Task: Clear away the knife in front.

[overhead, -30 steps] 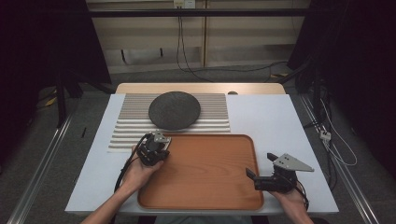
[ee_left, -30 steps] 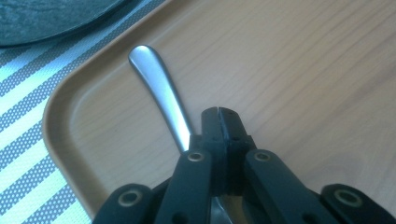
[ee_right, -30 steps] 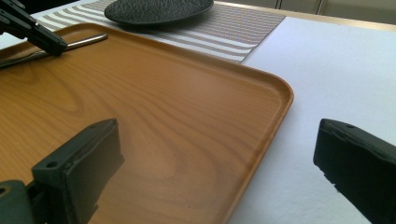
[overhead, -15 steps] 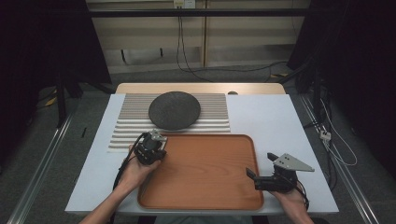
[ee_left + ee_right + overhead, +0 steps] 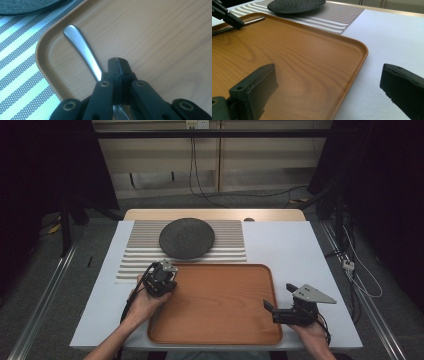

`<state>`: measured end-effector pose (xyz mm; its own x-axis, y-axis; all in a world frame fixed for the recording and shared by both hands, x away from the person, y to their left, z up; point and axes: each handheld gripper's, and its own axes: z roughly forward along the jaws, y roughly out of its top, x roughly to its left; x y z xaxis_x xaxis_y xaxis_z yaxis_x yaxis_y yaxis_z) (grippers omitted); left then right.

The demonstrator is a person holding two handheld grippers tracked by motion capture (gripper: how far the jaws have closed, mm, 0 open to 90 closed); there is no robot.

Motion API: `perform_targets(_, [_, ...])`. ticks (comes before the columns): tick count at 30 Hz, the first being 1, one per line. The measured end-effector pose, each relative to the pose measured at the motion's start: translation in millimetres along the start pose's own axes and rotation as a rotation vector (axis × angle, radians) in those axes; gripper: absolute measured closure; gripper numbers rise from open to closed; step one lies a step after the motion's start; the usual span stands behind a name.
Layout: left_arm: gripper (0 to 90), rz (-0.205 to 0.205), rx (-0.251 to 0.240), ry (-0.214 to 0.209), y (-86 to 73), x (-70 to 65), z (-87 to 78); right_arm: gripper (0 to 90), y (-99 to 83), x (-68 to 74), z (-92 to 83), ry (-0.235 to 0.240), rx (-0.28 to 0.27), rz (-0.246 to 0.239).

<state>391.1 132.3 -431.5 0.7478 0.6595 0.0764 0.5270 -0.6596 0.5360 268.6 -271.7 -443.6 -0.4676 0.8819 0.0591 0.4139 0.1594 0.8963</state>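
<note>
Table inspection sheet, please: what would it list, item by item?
Surface: white table, striped mat.
Job's things: metal utensil lying in a corner of the tray; dark plate on mat.
Clutter: small dark thing at far edge.
Grippers: left gripper fingers shut, by the utensil's handle; right gripper fingers open, straddling tray's right rim.
Cables: black cable trailing from left gripper; more on floor behind.
Surroundings: dark curtains, grey floor.

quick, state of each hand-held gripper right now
Left hand-held gripper: shut, jaws together over the spoon handle on the tray; whether it grips it cannot be told.
Right hand-held gripper: open, empty.
</note>
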Motion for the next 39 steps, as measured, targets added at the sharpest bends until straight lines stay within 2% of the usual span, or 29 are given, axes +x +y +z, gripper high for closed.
perform_targets(27, [90.0,-0.008,0.025,0.034,-2.9,1.3,-3.1,0.6,0.0,0.4,1.5,-0.002,0.005,-0.001])
perform_targets(39, [90.0,-0.029,0.010,0.043,-8.1,0.8,-5.5,0.6,-0.1,0.7,2.6,-0.001,0.006,-0.005])
